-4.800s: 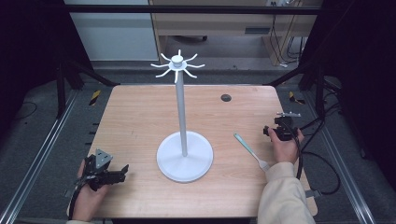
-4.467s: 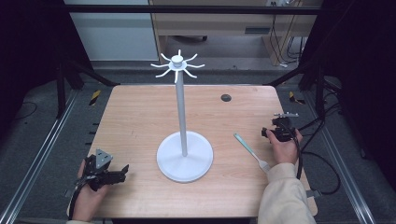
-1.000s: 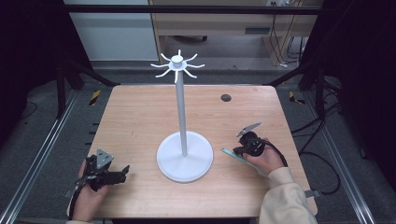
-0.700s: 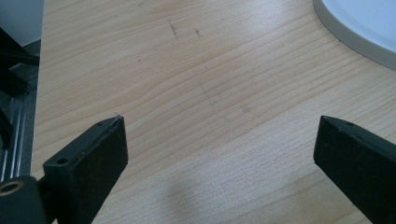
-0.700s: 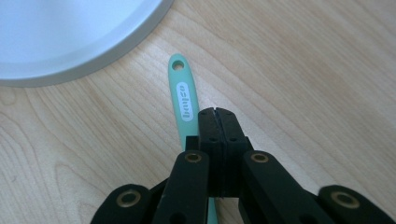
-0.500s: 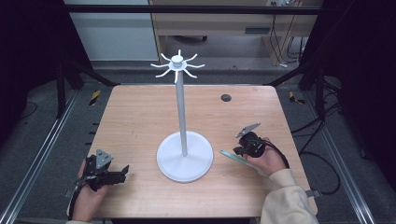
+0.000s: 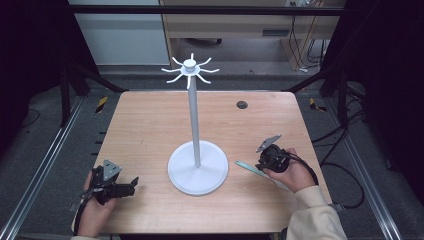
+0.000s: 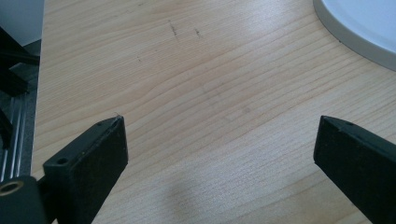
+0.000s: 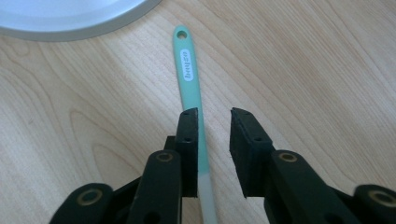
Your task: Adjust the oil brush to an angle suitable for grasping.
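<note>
A mint-green utensil (image 7: pixel 251 168) lies flat on the wooden table, right of the white stand's round base (image 7: pixel 197 176). In the right gripper view its handle (image 9: pixel 189 70) runs up from between my jaws, close beside the left pad, with its hole end near the base (image 9: pixel 70 21). My right gripper (image 9: pixel 215 114) has just been opening; a gap shows between the pads and the handle. In the high view that gripper (image 7: pixel 262 163) sits low over the utensil. My left gripper (image 7: pixel 131 183) rests at the near left, wide open over bare wood (image 8: pixel 219 126).
The stand's tall pole (image 7: pixel 192 115) rises from the table's middle to a ring of hook arms (image 7: pixel 190 70). A small dark disc (image 7: pixel 242 104) sits at the far right of the table. Metal rails and cables run along both sides.
The right hand came in from the table's right edge down onto the utensil, which now lies a little nearer and more to the left. Its jaws have parted. The left hand stayed put.
</note>
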